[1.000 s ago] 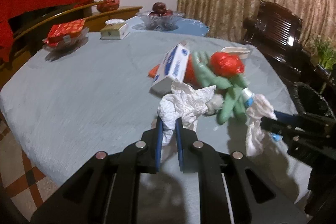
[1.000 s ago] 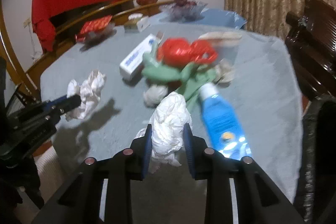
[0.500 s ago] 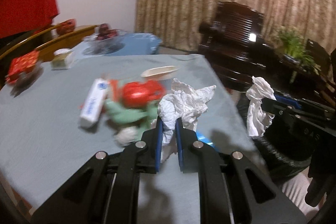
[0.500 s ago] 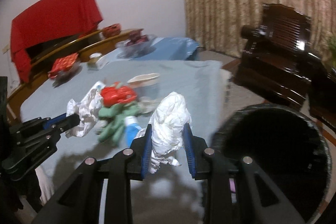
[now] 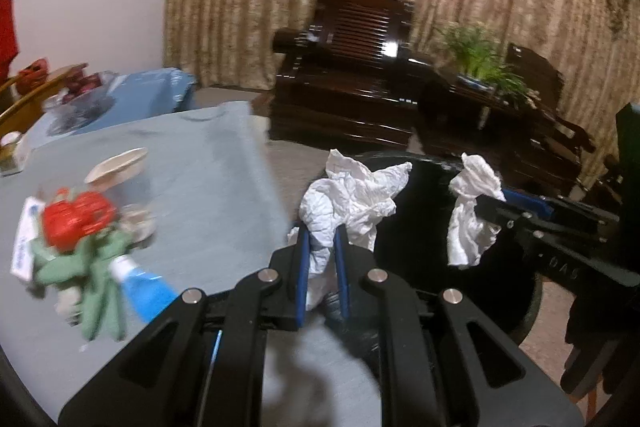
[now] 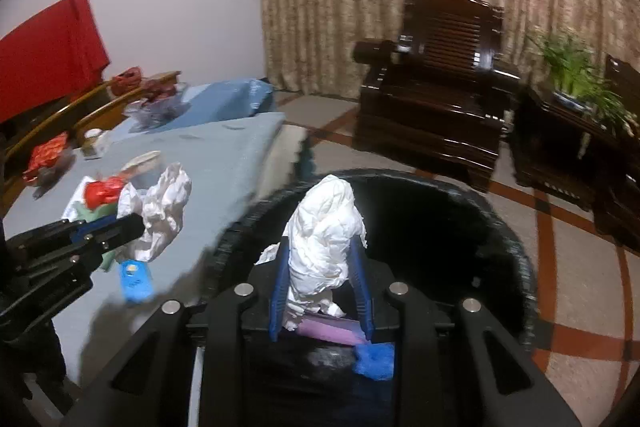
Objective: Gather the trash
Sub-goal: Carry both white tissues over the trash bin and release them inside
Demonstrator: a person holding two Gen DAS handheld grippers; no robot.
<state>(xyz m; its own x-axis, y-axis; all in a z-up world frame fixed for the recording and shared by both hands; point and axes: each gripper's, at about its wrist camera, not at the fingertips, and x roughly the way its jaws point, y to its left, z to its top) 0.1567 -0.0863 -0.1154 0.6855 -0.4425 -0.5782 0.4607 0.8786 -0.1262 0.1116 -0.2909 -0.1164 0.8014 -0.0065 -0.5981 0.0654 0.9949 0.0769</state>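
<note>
My left gripper [image 5: 321, 233] is shut on a crumpled white paper [image 5: 352, 195], held over the table's right edge next to the black trash bin [image 5: 532, 307]. My right gripper [image 6: 320, 247] is shut on a white tissue wad [image 6: 326, 227] directly above the bin's opening [image 6: 516, 239]. In the bin lie a purple item [image 6: 332, 331] and a blue scrap [image 6: 376, 357]. Each view shows the other gripper from the side: the right gripper [image 5: 488, 205] with its tissue [image 5: 468, 227], the left gripper [image 6: 134, 223] with its paper [image 6: 160, 211].
On the grey-blue tablecloth [image 5: 208, 195] remain a red wrapper [image 5: 76, 219], green gloves [image 5: 96, 275], a blue tube [image 5: 144, 291], a white box [image 5: 24, 243] and a paper bowl [image 5: 116, 163]. A dark wooden armchair [image 6: 436, 107] and a plant [image 6: 576, 71] stand beyond the bin.
Both grippers have swung right from over the table's trash pile to the bin, each still holding its white wad. The bin now fills the right wrist view.
</note>
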